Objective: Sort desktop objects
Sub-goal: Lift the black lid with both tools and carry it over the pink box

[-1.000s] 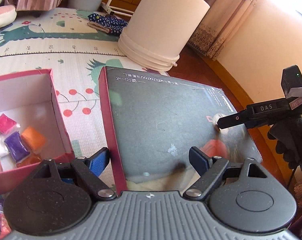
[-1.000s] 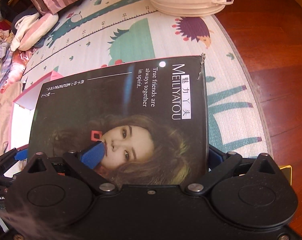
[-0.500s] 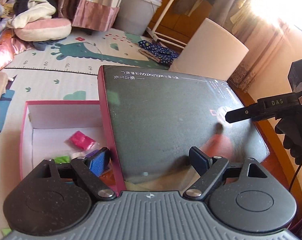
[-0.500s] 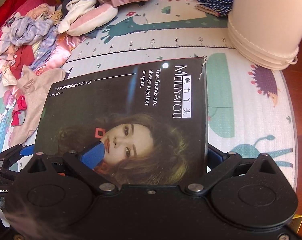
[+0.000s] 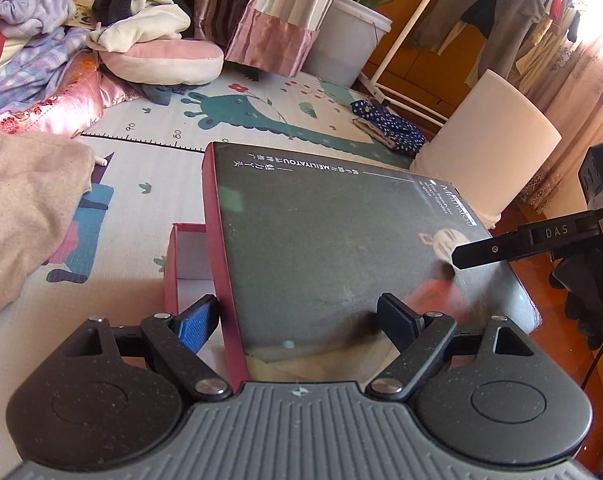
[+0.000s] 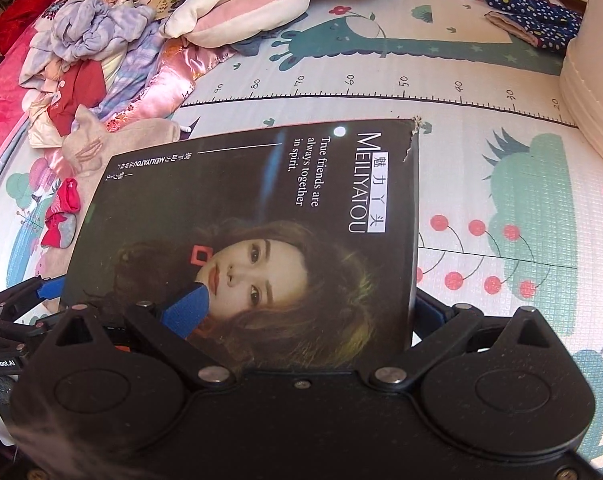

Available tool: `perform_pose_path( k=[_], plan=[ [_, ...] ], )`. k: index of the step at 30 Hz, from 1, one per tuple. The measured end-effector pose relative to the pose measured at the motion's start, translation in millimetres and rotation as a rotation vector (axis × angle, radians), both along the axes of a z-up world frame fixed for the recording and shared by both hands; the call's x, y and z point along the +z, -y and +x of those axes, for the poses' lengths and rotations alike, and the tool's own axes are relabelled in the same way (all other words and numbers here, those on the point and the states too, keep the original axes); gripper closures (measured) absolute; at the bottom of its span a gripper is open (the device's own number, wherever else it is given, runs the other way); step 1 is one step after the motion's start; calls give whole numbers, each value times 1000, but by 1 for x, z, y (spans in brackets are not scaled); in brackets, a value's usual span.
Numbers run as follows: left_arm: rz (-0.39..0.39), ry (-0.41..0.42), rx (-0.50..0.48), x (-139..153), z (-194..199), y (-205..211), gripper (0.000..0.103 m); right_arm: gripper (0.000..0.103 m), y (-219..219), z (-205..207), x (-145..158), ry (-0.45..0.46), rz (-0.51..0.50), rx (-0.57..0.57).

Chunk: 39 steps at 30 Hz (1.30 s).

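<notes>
Both hand-held grippers clamp the same box lid (image 5: 341, 248): the left hand-held gripper (image 5: 301, 320) pinches the near rim, one pad outside the red side wall and one on the dark top, while the right hand-held gripper (image 6: 305, 308) bites the opposite rim, one blue pad on the printed portrait, the other under the edge. The lid hangs tilted over the play mat (image 6: 501, 208), partly above the open red box (image 5: 181, 256). My worry is skew: if one hand leads, the thin cardboard could twist, slip from a pad, or tear further at its frayed corner (image 6: 415, 132). It could also catch the box wall and shove it. Both grippers angle downward, and a gloved hand (image 5: 585, 292) grips the right one.
</notes>
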<state>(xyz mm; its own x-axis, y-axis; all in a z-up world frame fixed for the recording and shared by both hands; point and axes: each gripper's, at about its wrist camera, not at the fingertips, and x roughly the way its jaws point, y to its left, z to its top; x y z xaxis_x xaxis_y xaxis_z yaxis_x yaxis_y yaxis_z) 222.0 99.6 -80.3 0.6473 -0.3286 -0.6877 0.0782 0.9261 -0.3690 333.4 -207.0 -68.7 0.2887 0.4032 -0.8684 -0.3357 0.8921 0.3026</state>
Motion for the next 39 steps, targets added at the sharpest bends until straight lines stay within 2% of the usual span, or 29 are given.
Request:
perform_pose_path(
  k=[8,13,19,27,30,39],
  plan=[
    [-24,-41,54,-32,12,-35,17,0,-37,14,-25,-9,11,11],
    [-40,-71,87,-52,19,-42,17,0,-50,25,-32,-7,19,3],
    [-56,-119,116,-65,26,-41,17,0,-51,34,-48,-55,4,-40],
    [-75,-178,120,-79,25,-42,17,0,-50,29,-63,-147,-50,-26],
    [-47,-205,112,-86,24,-37,17,0,-50,26,-68,-171,-72,-16],
    [-15,-182,100,-90,23,-23,17,0,-38,26,-71,-179,-73,-46]
  ],
)
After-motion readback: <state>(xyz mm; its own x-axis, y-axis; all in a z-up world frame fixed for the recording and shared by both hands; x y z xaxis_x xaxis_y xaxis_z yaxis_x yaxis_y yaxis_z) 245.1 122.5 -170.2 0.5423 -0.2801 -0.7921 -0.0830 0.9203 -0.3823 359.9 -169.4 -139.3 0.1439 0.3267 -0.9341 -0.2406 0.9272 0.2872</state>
